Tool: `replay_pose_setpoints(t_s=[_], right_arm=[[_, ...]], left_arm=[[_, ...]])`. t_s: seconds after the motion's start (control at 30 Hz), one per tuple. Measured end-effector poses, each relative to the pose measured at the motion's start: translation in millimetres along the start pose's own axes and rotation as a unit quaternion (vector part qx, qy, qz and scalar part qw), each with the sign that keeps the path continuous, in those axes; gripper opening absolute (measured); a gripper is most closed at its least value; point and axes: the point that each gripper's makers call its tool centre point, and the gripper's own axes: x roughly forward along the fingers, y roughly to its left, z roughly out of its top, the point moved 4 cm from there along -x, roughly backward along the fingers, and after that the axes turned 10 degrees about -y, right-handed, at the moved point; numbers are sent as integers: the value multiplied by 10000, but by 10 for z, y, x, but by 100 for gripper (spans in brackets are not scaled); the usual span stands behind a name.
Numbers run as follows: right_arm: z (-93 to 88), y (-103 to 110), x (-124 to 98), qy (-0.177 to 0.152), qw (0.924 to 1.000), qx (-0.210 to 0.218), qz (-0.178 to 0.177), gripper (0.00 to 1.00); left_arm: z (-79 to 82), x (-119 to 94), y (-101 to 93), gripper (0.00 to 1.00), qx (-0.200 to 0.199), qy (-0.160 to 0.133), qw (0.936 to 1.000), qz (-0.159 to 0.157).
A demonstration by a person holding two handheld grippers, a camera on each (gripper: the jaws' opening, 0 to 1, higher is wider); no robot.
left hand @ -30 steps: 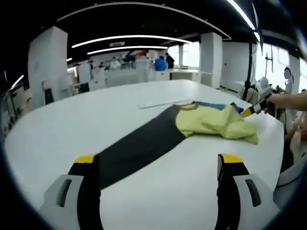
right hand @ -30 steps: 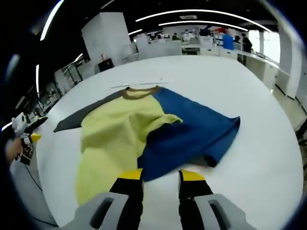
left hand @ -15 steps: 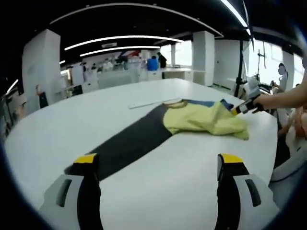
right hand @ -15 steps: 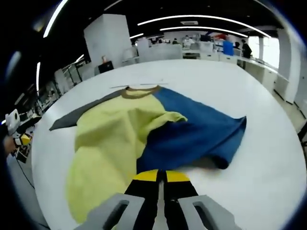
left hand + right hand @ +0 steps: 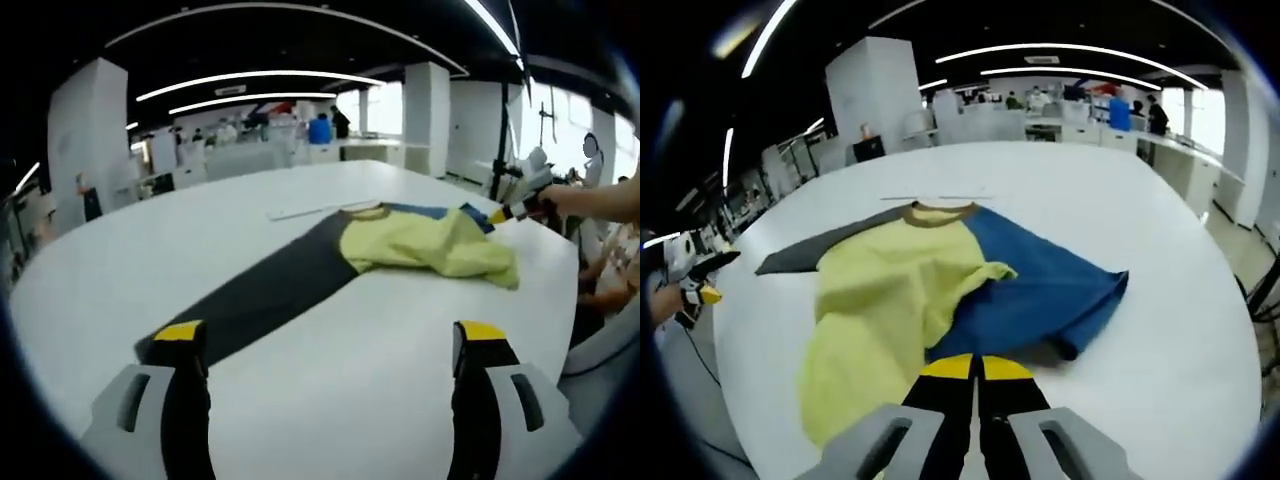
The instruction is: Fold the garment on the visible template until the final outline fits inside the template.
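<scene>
A garment lies on the white table [image 5: 330, 390]: yellow front [image 5: 880, 290], blue side [image 5: 1040, 290], tan collar [image 5: 940, 212] and a long dark grey sleeve [image 5: 260, 295]. My right gripper [image 5: 975, 368] is shut on the blue hem at the near edge, where the cloth is rumpled. In the left gripper view that gripper [image 5: 520, 208] sits past the yellow heap [image 5: 430, 245], held by a hand. My left gripper [image 5: 330, 340] is wide open, low over the table, its left jaw beside the sleeve's end [image 5: 160, 345]. It also appears as the left gripper [image 5: 698, 278] at the table's far-left edge.
A thin pale strip [image 5: 940, 197] lies on the table just beyond the collar. The table's rounded edge [image 5: 1240, 380] runs close on the right. Desks, white pillars and people stand in the background hall. A person's arm [image 5: 600, 198] reaches in from the right.
The right jaws, open around the blue hem a second ago, have closed on it, and the blue side has drawn in. The left gripper stays open, slightly back from the sleeve end.
</scene>
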Motion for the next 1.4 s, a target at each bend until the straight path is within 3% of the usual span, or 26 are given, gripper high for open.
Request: replay_pose_setpoints(t_s=[0.3, 0.53, 0.87, 1.17, 1.23, 1.4], right_arm=[[183, -279, -312, -1, 9998, -96, -167, 0], [209, -509, -490, 116, 9990, -194, -375, 0], [156, -937, -684, 327, 9937, -184, -1052, 0], [84, -1442, -752, 583, 9822, -440, -1732, 0], [41, -1603, -746, 743, 9768, -491, -1946, 0], [-20, -1798, -688, 884, 9714, -573, -2127, 0]], left_arm=[[1, 26, -40, 98, 5, 30, 10000, -51], [0, 17, -28, 98, -22, 30, 10000, -5], [-18, 4, -16, 97, -63, 90, 9999, 65], [37, 17, -55, 97, -25, 76, 10000, 6], [43, 19, -66, 97, 9, 87, 10000, -13], [62, 15, -80, 97, 43, 85, 10000, -23]])
